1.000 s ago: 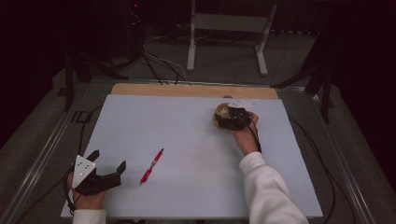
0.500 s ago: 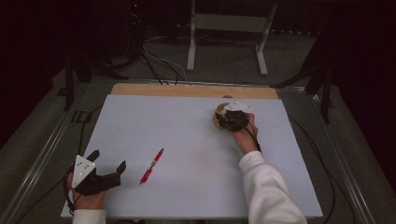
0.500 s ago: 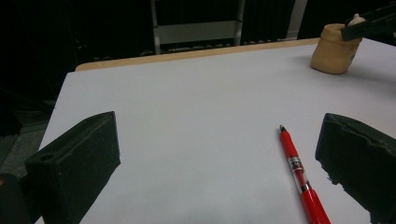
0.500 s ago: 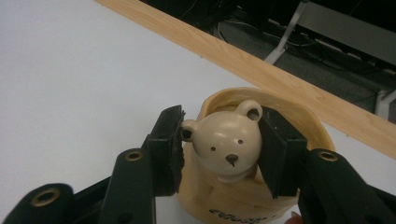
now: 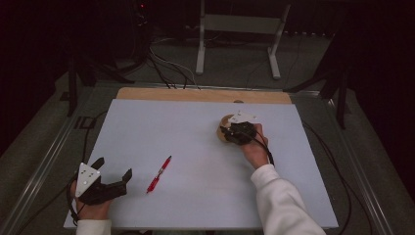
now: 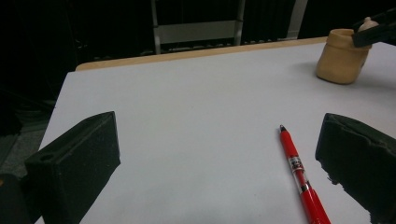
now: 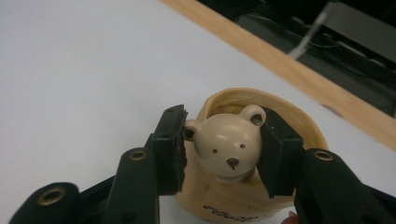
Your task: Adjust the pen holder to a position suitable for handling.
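A tan pot (image 7: 299, 122) with a small bear figure (image 7: 229, 140) in it stands on the white sheet, right of centre (image 5: 223, 130). My right gripper (image 7: 224, 140) has just been closing and is shut on the bear's head, one pad on each side. From above, that gripper (image 5: 234, 133) covers the pot. A red pen (image 5: 159, 174) lies at the front left. My left gripper (image 5: 115, 168) rests just left of it, open and empty. In the left gripper view the pen (image 6: 299, 179) lies between the jaws, nearer the right one, and the pot (image 6: 341, 58) is far off.
The white sheet (image 5: 195, 137) covers the table, with a wooden strip (image 5: 195, 94) along the far edge. Cables (image 5: 323, 156) trail off the right side. A metal stand (image 5: 235, 29) and more cables are on the dark floor beyond.
The right hand has shifted a little to the left and toward the person, and the tan pot with it. The left gripper and the pen have stayed put.
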`<action>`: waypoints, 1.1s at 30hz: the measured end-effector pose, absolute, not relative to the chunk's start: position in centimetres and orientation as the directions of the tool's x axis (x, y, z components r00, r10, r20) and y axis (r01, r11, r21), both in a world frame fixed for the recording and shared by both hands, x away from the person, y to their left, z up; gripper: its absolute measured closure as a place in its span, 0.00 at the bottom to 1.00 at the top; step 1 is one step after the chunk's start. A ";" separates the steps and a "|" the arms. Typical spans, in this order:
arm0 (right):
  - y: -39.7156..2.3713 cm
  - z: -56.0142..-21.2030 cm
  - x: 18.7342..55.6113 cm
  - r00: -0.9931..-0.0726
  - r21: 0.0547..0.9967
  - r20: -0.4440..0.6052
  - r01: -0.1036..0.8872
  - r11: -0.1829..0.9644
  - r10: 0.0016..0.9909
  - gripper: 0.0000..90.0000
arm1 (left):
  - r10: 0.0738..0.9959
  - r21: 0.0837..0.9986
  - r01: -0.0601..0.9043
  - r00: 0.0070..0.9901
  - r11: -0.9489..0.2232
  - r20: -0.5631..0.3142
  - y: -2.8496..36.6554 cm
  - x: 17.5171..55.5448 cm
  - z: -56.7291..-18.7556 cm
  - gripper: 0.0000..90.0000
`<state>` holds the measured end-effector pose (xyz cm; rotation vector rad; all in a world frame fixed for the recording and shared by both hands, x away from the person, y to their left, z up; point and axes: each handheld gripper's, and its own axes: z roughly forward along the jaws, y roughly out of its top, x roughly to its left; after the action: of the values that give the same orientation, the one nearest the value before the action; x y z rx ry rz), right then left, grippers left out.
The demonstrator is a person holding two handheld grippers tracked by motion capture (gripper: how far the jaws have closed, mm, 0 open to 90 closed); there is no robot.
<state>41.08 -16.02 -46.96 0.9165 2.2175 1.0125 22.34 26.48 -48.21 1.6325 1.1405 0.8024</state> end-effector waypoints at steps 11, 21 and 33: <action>-12.5 -46.2 36.5 -0.744 0.766 -0.175 0.308 0.564 0.644 0.63 | 0.937 0.943 0.315 0.350 -0.109 -0.008 26.4 22.4 -48.3 0.00; -10.0 -46.1 34.0 -0.785 0.753 -0.186 0.272 0.599 0.591 0.63 | 0.936 0.943 0.315 0.352 -0.107 -0.011 26.4 22.4 -48.3 0.00; -11.4 -45.6 34.6 -0.804 0.798 -0.031 0.337 0.499 0.594 0.39 | 0.937 0.942 0.318 0.350 -0.105 -0.014 26.4 22.4 -48.3 0.00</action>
<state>34.56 -11.36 -45.55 0.7838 2.4439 1.2034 22.40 26.41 -48.31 1.6345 1.1458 0.7920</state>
